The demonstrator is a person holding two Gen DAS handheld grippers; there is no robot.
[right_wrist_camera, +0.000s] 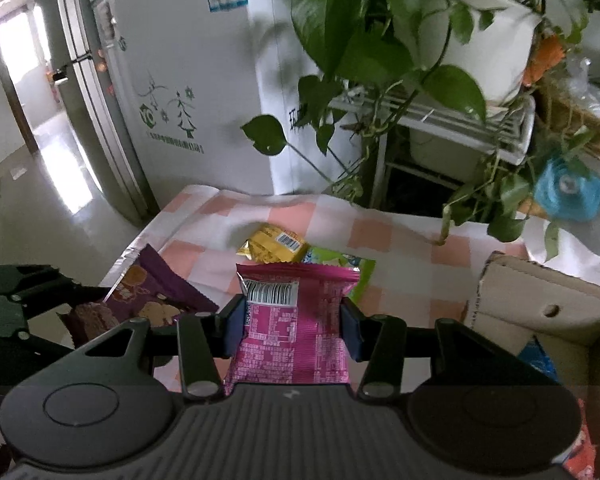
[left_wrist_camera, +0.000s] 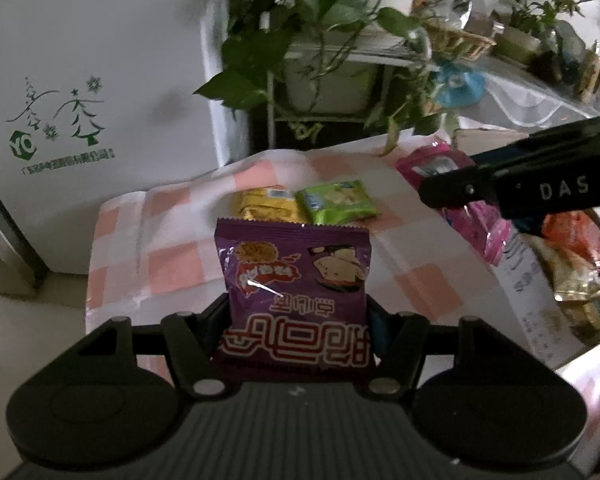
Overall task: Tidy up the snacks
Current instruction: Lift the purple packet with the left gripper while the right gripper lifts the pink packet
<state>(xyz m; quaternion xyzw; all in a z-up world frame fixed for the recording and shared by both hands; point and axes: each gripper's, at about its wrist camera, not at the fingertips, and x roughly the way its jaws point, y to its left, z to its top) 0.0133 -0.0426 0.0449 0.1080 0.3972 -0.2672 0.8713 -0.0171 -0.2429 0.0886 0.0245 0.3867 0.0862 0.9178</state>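
Here, the left gripper [left_wrist_camera: 298, 312] is clamped on a purple foil snack packet [left_wrist_camera: 296, 280], held clear above the pink-and-white checked tablecloth [left_wrist_camera: 172, 248]. The right gripper [right_wrist_camera: 294, 330] is clamped on a magenta snack packet [right_wrist_camera: 292, 320], lifted likewise. A yellow packet [right_wrist_camera: 274, 246] and a green packet [right_wrist_camera: 340, 262] lie touching mid-cloth, with bare cloth around them out to the left edge. An open cardboard box [right_wrist_camera: 540, 304] stands at the right edge; trailing green pothos leaves [right_wrist_camera: 460, 80] overhang the far edge.
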